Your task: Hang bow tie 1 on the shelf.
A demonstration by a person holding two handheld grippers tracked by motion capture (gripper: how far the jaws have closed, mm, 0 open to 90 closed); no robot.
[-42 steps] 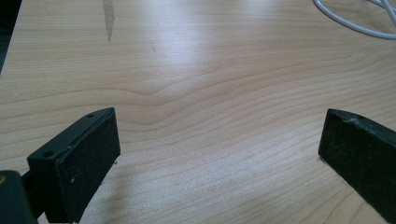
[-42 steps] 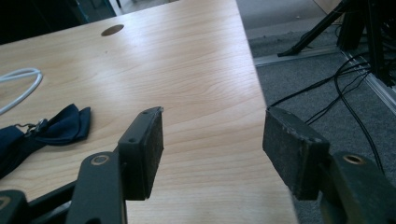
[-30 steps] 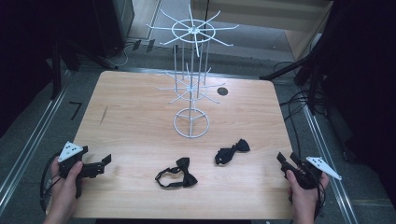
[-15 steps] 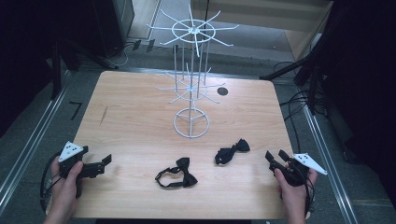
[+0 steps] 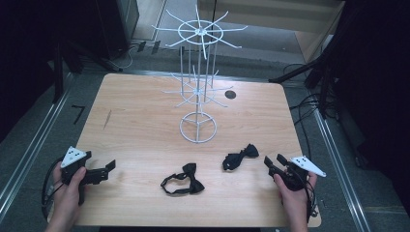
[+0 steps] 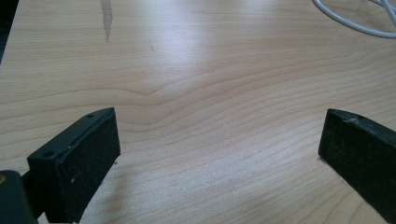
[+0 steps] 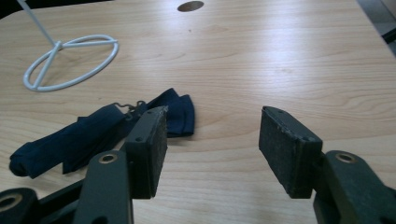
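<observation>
Two dark bow ties lie on the wooden table (image 5: 145, 125): one (image 5: 239, 156) right of centre, the other (image 5: 183, 179) with a looped strap nearer the front. In the right gripper view the first bow tie (image 7: 88, 130) is dark blue and lies just beyond the left jaw. My right gripper (image 5: 274, 162) is open, close to the right of that tie, nothing between its jaws (image 7: 212, 144). My left gripper (image 5: 110, 166) rests open at the front left over bare wood (image 6: 219, 144). A white wire display stand (image 5: 197, 82) rises at the table's middle back.
The stand's round base (image 5: 198, 127) sits behind the bow ties and shows as a white ring (image 7: 70, 60) in the right gripper view. A dark round hole (image 5: 230, 94) marks the tabletop at the back right. Cables trail over the floor at right.
My right gripper has moved left and forward from the table's right edge toward the nearer bow tie. The left gripper and both bow ties have stayed put.
</observation>
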